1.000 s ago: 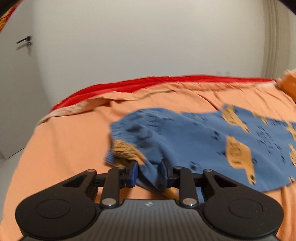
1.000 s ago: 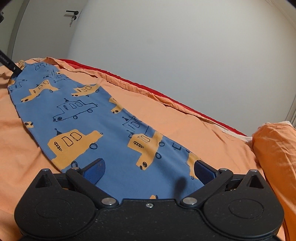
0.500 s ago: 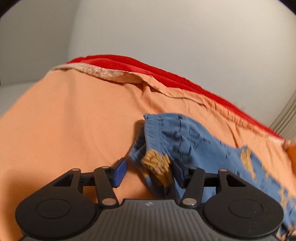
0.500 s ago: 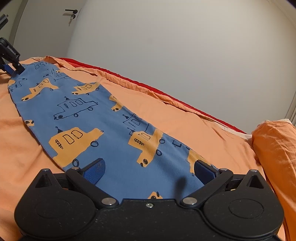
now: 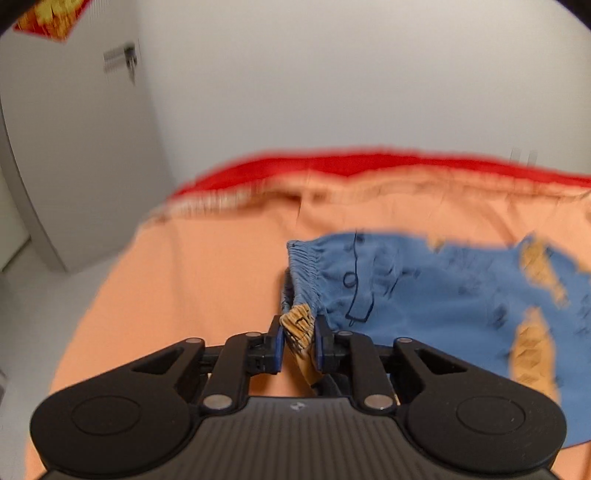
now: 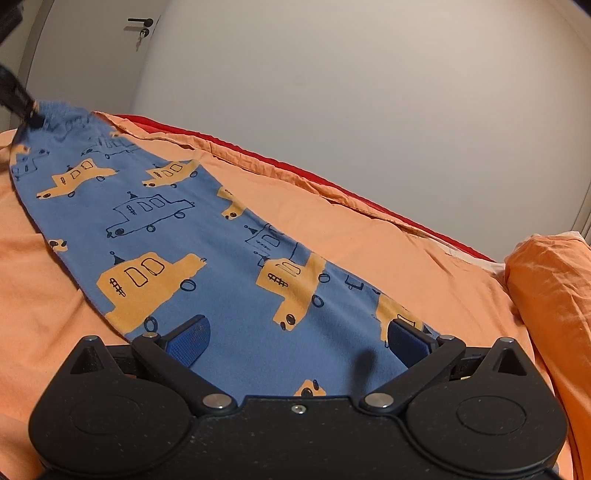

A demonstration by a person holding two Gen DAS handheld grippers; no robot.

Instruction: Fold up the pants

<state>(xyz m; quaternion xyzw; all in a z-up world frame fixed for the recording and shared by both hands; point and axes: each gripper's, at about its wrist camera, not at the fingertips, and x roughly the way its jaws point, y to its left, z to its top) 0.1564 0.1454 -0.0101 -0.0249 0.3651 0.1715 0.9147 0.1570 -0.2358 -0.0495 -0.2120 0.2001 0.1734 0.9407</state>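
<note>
Pants (image 6: 207,236), blue with orange car prints, lie stretched lengthwise on the bed (image 6: 369,236) over an orange sheet.

Near: right claw (image 6: 295,338) spread wide, one blue pad (image 6: 188,341) at 9 o'clock and the other at 3 o'clock, both low over the leg end of the cloth. Nothing pinched between them; whether the pads touch the fabric cannot be told. The cloth here lies flat and smooth.

Near, left wrist view: left claw (image 5: 298,341) pressed together on the gathered waistband (image 5: 301,273), an orange-printed bunch caught between its pads. Picture blurred. The waist corner looks lifted off the sheet, fabric trailing toward 3 o'clock.

Mid: in the right wrist view the pants run from 6 o'clock up toward 10 o'clock, narrowing to the waist end, where the dark tip of the left claw shows at the frame edge.

Far: red blanket edge (image 6: 369,201) along the bed's far side, orange pillow (image 6: 546,280) at 3 o'clock, white wall, door with handle (image 6: 140,22) at 11 o'clock.

Judgement: step in hand is gripping both ends before the lengthwise fold; waist end secured, leg end not yet. The next move calls for the right claw to close on the leg hem, then both ends brought together with edges aligned. Slack or a one-layer grab would skew the fold.
</note>
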